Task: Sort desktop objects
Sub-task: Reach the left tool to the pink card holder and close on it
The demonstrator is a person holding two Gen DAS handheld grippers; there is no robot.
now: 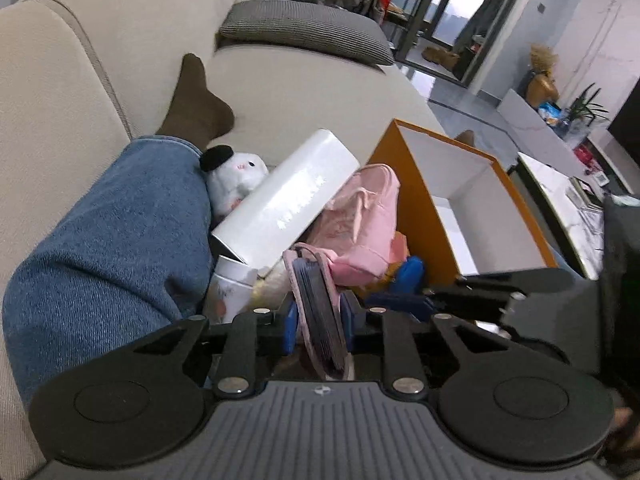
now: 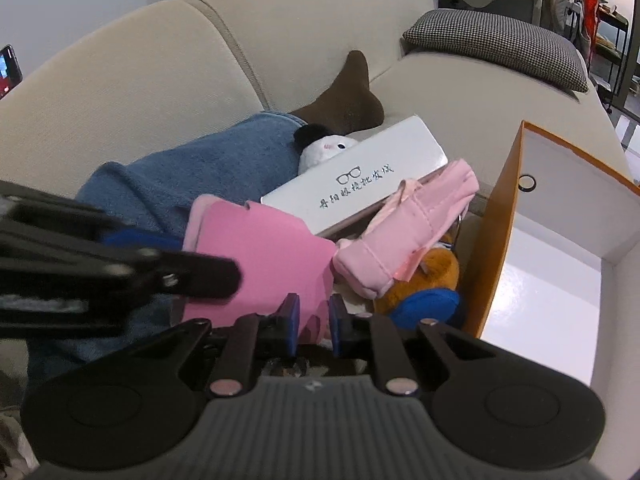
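Note:
A flat pink notebook [image 1: 320, 312] with dark pages stands edge-on between the blue pads of my left gripper [image 1: 320, 318], which is shut on it. In the right wrist view its pink cover [image 2: 260, 264] lies in front of my right gripper [image 2: 315, 322], whose pads press on its near edge. The left gripper's black finger [image 2: 200, 274] reaches in from the left over that cover. A white glasses box [image 1: 288, 200] [image 2: 360, 176] leans on a pink fabric pouch [image 1: 360, 220] [image 2: 408, 232]. The open orange box [image 1: 416, 200] [image 2: 492, 240] stands to the right.
A person's leg in blue jeans [image 1: 112, 240] with a brown sock [image 1: 196, 100] lies on the beige sofa [image 1: 300, 92] at the left. A white plush [image 1: 236, 176], a white cup [image 1: 232, 292] and a brown-and-blue plush [image 2: 424, 284] crowd the pile.

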